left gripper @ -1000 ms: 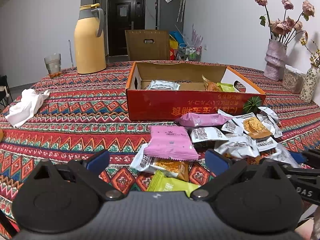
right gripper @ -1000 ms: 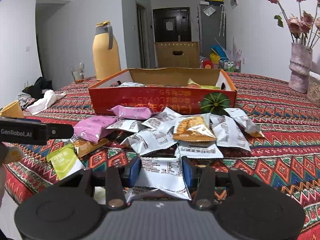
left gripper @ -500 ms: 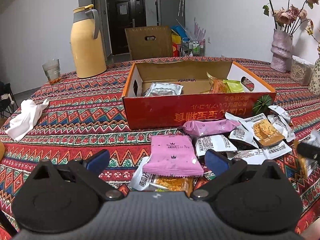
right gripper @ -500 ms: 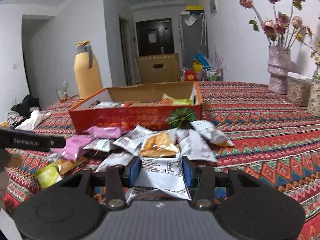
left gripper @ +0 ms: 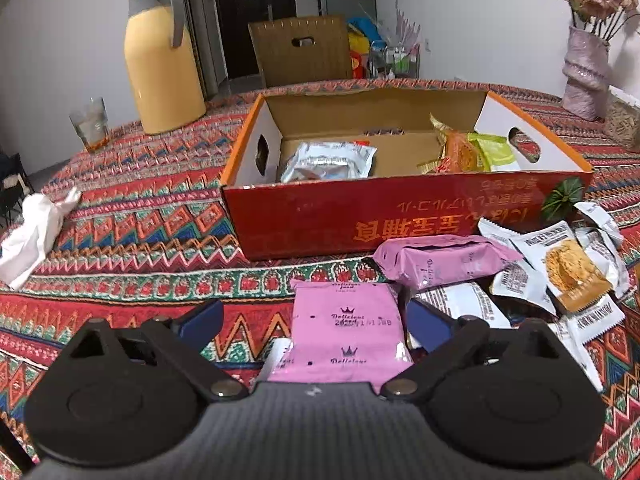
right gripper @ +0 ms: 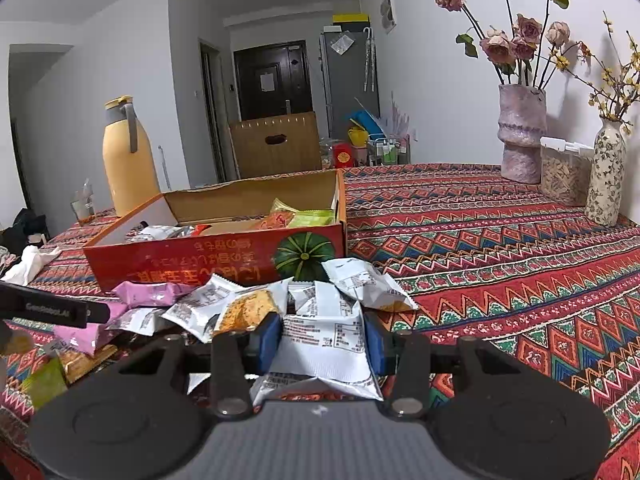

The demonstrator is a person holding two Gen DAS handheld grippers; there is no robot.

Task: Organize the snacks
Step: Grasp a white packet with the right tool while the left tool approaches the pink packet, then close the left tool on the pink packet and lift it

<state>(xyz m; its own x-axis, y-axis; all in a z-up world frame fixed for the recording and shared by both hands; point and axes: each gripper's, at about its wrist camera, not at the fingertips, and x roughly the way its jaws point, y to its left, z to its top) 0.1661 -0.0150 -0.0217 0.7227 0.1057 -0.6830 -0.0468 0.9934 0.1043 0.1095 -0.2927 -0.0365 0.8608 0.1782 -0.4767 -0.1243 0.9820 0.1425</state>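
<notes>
The right tool (right gripper: pixel 322 338) is clamped on a white snack packet (right gripper: pixel 326 344), its blue pads pressing the packet's two sides, at 6 o'clock in the right wrist view. The left tool (left gripper: pixel 314 322) stands wide apart with a pink packet (left gripper: pixel 346 338) lying between its fingers; the right-hand finger sits just beside the packet's edge, the left-hand one well clear. Just past both tools a loose heap of snack packets (right gripper: pixel 240 304) lies on the patterned bench (right gripper: pixel 500 248), a second pink packet (left gripper: pixel 444 258) among them toward 2 o'clock in the left wrist view. Beyond the heap, at 12 o'clock, the red cardboard box (left gripper: pixel 400 216) stands open, holding a silver packet (left gripper: pixel 330 162) on its left side and orange and green packets (left gripper: pixel 476 152) on its right. Farther off at 10 o'clock stand a yellow thermos jug (left gripper: pixel 162 64) and a drinking glass (left gripper: pixel 90 122); a crumpled white cloth (left gripper: pixel 34 232) lies at 9 o'clock.
</notes>
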